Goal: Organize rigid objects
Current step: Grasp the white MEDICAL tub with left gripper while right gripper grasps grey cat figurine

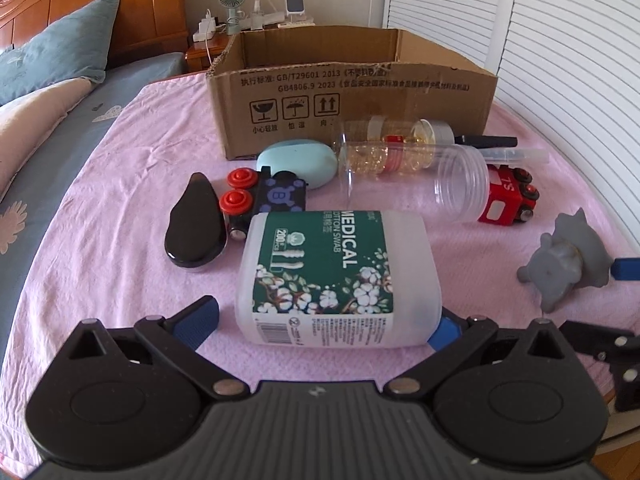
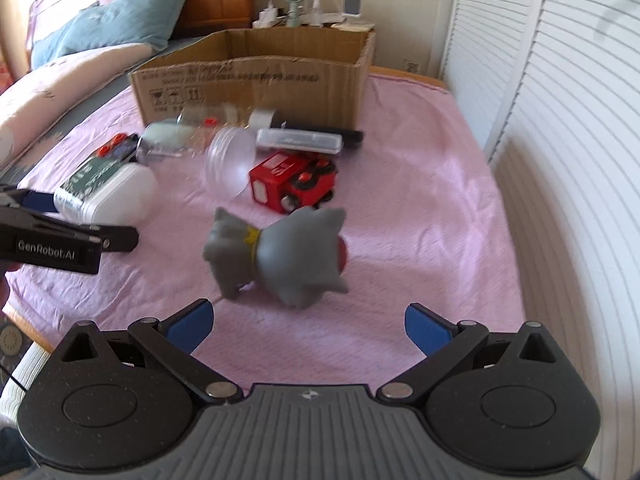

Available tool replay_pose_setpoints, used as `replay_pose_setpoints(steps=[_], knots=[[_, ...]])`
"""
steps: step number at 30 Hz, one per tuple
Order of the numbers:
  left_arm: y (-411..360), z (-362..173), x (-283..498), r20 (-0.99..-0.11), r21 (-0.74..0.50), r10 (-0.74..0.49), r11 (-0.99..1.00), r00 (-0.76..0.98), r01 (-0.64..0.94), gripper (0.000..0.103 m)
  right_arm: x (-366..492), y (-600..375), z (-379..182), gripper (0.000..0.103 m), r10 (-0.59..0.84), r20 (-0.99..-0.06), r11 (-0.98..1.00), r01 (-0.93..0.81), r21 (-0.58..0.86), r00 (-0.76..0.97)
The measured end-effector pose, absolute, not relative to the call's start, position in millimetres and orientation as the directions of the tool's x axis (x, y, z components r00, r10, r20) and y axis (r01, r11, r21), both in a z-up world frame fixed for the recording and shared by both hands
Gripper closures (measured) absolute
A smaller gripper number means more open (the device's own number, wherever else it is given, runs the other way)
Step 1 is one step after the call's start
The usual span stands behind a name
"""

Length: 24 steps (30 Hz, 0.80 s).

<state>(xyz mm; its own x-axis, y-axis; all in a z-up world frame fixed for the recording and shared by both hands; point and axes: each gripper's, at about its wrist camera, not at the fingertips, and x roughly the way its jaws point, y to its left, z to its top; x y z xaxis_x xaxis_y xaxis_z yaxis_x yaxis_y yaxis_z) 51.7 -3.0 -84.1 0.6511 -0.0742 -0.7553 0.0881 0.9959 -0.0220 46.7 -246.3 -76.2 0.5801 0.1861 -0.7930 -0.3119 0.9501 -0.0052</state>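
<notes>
Swab box lies lengthwise toward carton; both grippers' fingers spread.

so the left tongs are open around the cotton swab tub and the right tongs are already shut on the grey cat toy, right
Not quite. The right tongs are open, and the grey cat toy stands free on the pink cloth ahead of them, as the right wrist view shows. The rest holds: the left tongs are open around the cotton swab tub.

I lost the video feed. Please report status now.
Left claw open around swab box. Right claw open, short of grey cat toy. Cardboard box unobstructed.
</notes>
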Motion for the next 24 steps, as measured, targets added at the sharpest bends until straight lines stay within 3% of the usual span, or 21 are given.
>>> replay_pose_setpoints(steps=[12, 24], knots=[[-6, -89, 39, -0.686, -0.014, -0.052, 0.998, 0.725, 0.059, 0.000, 35, -251, -86, 0.000, 0.235, -0.717, 0.935, -0.353, -0.016, 0.656], [-13, -82, 43, -0.647, 0.011, -0.054, 0.997, 0.761, 0.080, 0.001, 44, -246, -85, 0.000, 0.231, -0.722, 0.939, -0.344, -0.011, 0.653]])
